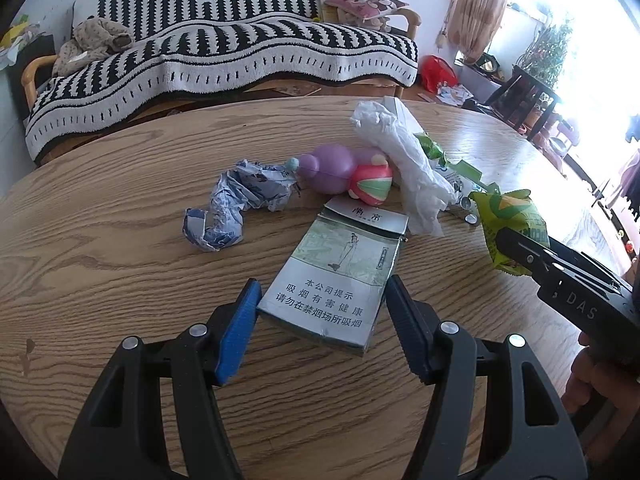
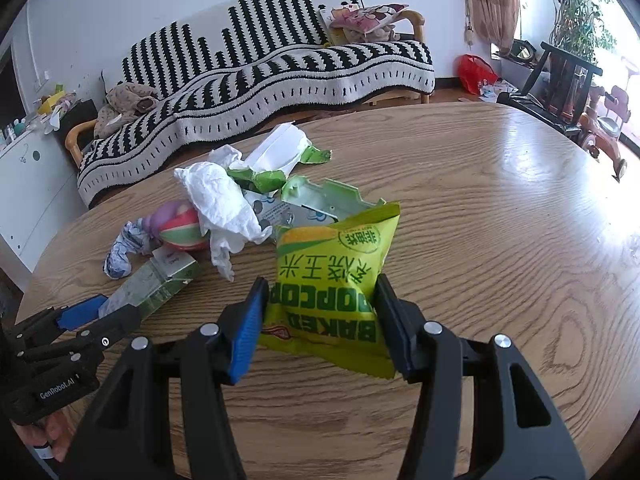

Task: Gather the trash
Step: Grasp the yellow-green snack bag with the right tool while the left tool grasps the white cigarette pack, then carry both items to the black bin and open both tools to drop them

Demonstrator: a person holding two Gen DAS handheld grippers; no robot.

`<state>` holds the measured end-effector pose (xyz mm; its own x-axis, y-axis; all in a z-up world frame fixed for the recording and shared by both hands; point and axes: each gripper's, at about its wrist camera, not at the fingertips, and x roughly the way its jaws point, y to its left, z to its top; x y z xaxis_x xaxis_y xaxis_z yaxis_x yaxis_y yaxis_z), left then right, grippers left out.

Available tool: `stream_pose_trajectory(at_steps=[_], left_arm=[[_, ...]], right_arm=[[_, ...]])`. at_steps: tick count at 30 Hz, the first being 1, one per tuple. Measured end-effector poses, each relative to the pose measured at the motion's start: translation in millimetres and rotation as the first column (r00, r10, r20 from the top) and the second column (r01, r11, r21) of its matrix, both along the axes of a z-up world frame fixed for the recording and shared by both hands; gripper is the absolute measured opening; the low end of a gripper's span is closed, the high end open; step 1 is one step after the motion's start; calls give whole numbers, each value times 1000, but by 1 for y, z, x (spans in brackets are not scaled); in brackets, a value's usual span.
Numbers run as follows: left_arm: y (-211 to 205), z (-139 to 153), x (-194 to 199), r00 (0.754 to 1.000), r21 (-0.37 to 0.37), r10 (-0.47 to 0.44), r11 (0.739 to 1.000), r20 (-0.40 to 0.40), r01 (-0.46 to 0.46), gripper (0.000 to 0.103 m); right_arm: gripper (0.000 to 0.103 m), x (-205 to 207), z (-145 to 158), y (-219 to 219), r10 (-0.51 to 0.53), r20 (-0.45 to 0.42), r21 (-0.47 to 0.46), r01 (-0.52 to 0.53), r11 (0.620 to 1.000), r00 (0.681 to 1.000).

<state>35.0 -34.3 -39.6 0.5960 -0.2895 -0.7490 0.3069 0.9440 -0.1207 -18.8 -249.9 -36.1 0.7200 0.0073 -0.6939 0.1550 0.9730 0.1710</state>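
Two pieces are being grabbed at once, and nothing is seen collected yet; no bin or bag for the trash is in view. The left gripper (image 1: 320,312) is set around the near end of the cigarette pack (image 1: 340,268), which lies flat on the table (image 1: 120,280) toward the near edge; the blue pads (image 1: 240,320) sit just beside the pack's sides, with a thin gap visible at the left pad, so the jaws are judged apart, not yet clamped. The right gripper (image 2: 320,320) is closed onto the popcorn bag (image 2: 332,280), whose sides are pinched inward between the pads; the bag's near end seems slightly raised off the table, though a full lift cannot be confirmed. Left on the table, in a pile toward the middle and far edge: a crumpled blue-and-white paper (image 1: 236,200), a white tissue (image 1: 400,160), a torn green-and-white carton (image 2: 280,160) with more flattened green packaging (image 2: 324,200) beside it, and two small round metal bits (image 1: 472,218) next to the tissue. A purple toy (image 1: 328,172) and a red-and-green ball (image 1: 370,186) lie in the pile too, touching the far end of the pack; whether these count as trash cannot be told. The task is judged as early: one item gripped, one about to be, most of the pile untouched.
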Motion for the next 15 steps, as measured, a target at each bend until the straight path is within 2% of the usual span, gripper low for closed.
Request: stream_pose_trajectory(at_steps=[6, 13, 15], left_arm=[[5, 5, -1, 1000, -38, 14, 999, 1, -14, 63], [4, 9, -4, 1000, -27, 9, 1000, 14, -9, 63], [7, 13, -8, 1000, -44, 11, 999, 14, -10, 63]], right_arm=[[53, 0, 1, 1, -8, 6, -12, 8, 1000, 1000], [53, -2, 2, 6, -13, 12, -20, 13, 1000, 1000], [53, -6, 9, 11, -11, 47, -66, 15, 998, 999]])
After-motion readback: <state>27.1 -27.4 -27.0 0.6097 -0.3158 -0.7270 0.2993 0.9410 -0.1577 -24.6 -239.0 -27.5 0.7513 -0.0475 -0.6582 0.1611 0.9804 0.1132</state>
